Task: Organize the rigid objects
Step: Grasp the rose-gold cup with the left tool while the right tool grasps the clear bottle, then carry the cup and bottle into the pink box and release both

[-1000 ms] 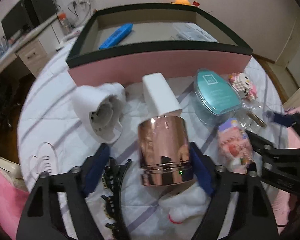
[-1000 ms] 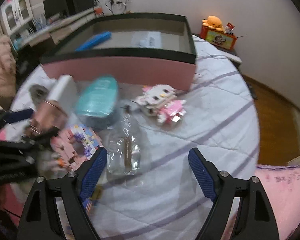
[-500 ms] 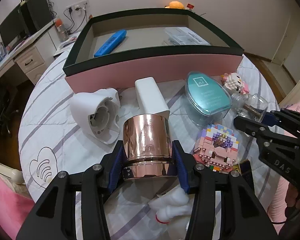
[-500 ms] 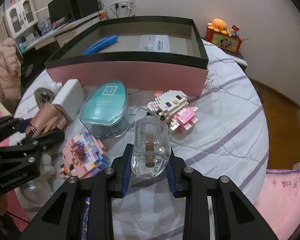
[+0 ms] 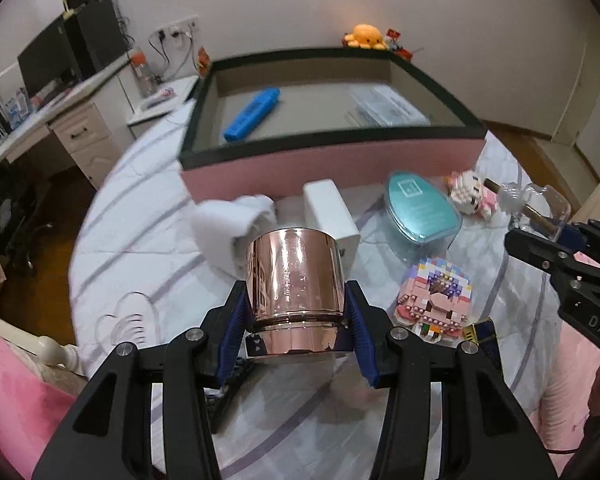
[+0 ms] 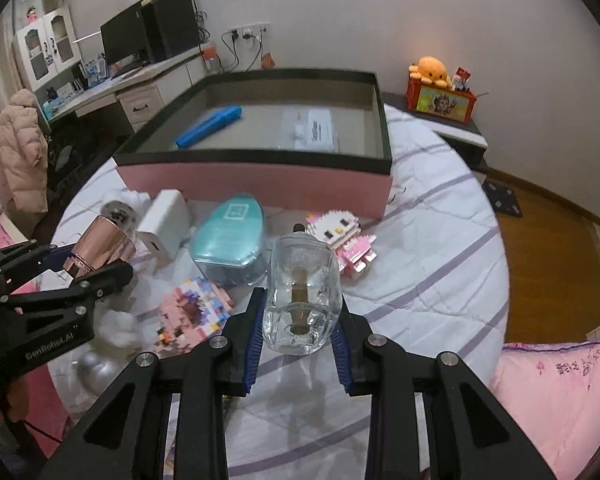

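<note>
I see the bed (image 6: 439,248) under its white, purple-striped cover carrying everything. The biggest thing on it is the pink box (image 6: 260,178) with the dark rim, sitting toward the far edge; inside it a blue case (image 6: 210,126) lies by the left wall and a clear packet (image 6: 311,130) lies nearer the right.

In front of the box's near wall, from left to right, lie a white dryer-like housing (image 5: 228,224), a white block (image 5: 331,212), a teal-lidded case (image 6: 230,236) and a pink-and-white brick cat figure (image 6: 341,236). Nearer the front edge lies a pastel brick model (image 6: 196,308).

My left gripper (image 5: 296,320) is clenched on the rose-gold metal canister (image 5: 296,284), pads on both sides near its base, and it hangs clear above the cover. My right gripper (image 6: 300,328) is clamped on the clear glass bottle (image 6: 301,296), whose neck points away from me; it too is off the cover, over the front middle of the bed.
</note>
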{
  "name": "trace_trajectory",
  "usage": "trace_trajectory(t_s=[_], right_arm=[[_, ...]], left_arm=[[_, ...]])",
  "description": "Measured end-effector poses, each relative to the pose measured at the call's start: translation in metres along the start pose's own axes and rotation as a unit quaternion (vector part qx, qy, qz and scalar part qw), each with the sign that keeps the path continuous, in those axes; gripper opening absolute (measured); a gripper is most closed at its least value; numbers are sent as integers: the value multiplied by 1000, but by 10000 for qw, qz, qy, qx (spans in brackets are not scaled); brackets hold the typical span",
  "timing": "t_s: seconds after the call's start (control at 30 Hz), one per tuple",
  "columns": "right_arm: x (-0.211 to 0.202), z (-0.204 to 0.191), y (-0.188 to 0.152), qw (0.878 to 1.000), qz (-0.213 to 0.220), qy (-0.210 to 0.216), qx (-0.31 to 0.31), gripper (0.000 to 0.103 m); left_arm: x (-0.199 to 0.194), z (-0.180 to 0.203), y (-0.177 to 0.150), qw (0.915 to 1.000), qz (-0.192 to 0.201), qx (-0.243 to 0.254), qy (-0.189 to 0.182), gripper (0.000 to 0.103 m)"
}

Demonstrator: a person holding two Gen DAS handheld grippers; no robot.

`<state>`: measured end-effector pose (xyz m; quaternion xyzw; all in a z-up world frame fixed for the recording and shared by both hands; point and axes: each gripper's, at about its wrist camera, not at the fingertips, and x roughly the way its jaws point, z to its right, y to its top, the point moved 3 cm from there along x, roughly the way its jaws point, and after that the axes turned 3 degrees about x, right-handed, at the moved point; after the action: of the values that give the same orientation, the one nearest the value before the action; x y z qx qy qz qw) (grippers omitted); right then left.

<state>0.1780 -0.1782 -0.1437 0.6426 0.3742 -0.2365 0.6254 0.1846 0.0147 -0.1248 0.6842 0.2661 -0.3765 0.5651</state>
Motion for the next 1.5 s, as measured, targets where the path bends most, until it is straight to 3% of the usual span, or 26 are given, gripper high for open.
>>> trace_trajectory(t_s=[0.33,0.73,1.03,1.5], right_arm=[[-61,-12,15,9968,791,103,-93,31],[-126,-16,37,9830,1823,-18,-205,31],[-152,-25,33,9747,2217,-19,-271,31],[-156,-23,28,9740,2243,-74,-312,31]], left_arm=[[-68,-11,19,9958,917,-38,66,48],[-148,-18,38,9782,2036,-52,402,48],[-173,-19,40,9701,2363,-67,544,48],[-176,-20,36,9701,2335,-175,641,48]])
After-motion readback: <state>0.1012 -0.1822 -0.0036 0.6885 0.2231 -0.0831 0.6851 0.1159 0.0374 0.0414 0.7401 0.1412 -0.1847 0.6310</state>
